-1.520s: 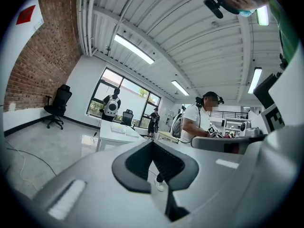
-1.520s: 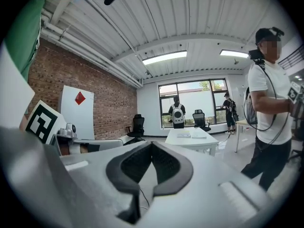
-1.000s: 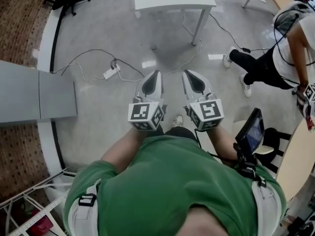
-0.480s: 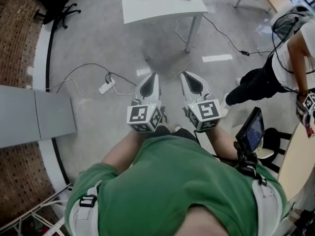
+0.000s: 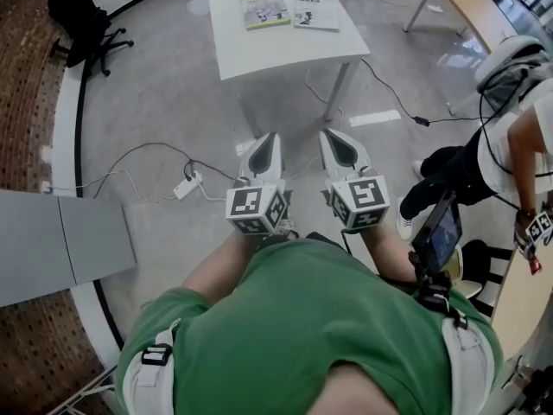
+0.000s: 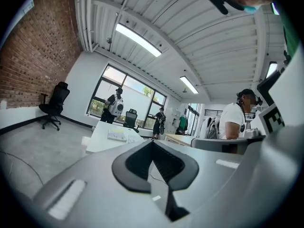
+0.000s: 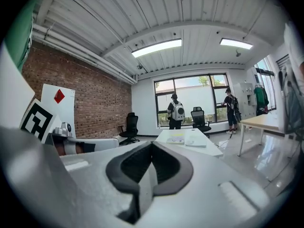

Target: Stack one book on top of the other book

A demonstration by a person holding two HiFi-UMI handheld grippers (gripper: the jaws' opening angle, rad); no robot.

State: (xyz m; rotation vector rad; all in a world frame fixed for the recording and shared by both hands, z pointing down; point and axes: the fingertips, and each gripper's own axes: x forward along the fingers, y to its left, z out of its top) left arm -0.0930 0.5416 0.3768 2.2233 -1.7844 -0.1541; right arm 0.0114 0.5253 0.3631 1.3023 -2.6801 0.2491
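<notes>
Two books lie side by side on a white table ahead of me: a green-yellow book on the left and a white-grey book on the right. My left gripper and right gripper are held side by side over the floor, well short of the table, both shut with nothing in them. In the left gripper view the table with the books shows beyond the shut left gripper. The right gripper view shows the green-yellow book and the white-grey book beyond the right gripper.
A power strip and cables lie on the floor left of the grippers. A black office chair stands far left, a grey panel near left. A person stands at the right beside a wooden table.
The white table and both books have slid down into fuller view as I walk toward them. Both grippers stay shut and side by side. The person at the right has shifted.
</notes>
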